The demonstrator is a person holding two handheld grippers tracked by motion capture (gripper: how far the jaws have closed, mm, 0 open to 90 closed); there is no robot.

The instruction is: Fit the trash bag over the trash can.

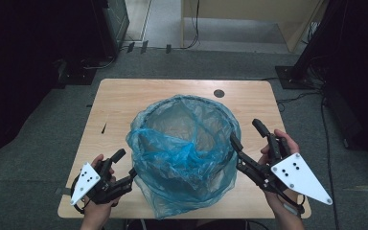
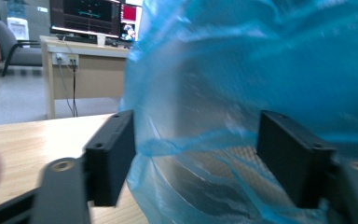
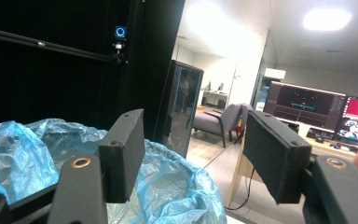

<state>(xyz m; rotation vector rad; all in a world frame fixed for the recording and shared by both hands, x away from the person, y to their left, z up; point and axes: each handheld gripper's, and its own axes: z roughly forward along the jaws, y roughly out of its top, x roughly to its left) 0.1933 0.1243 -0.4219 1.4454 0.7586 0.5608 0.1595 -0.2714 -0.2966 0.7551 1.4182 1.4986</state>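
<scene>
A blue plastic bag (image 1: 187, 153) lines a round mesh bin in the middle of the wooden table (image 1: 120, 100), and its loose film hangs over the rim toward the front edge. My left gripper (image 1: 127, 164) sits at the bag's lower left, its jaws apart. In the left gripper view the bag film (image 2: 242, 70) bulges between the two black jaws of the left gripper (image 2: 196, 154) without being pinched. My right gripper (image 1: 246, 131) stands at the bin's right rim, open. In the right gripper view nothing lies between the right gripper's (image 3: 196, 149) jaws, and the bag (image 3: 23, 149) lies below and to the left.
A small dark round disc (image 1: 219, 93) sits near the table's far edge. Bare wood shows left of the bin. Black stands and cables (image 1: 292, 76) are on the grey floor around the table. A desk with monitors (image 2: 88, 18) and a chair stand farther off.
</scene>
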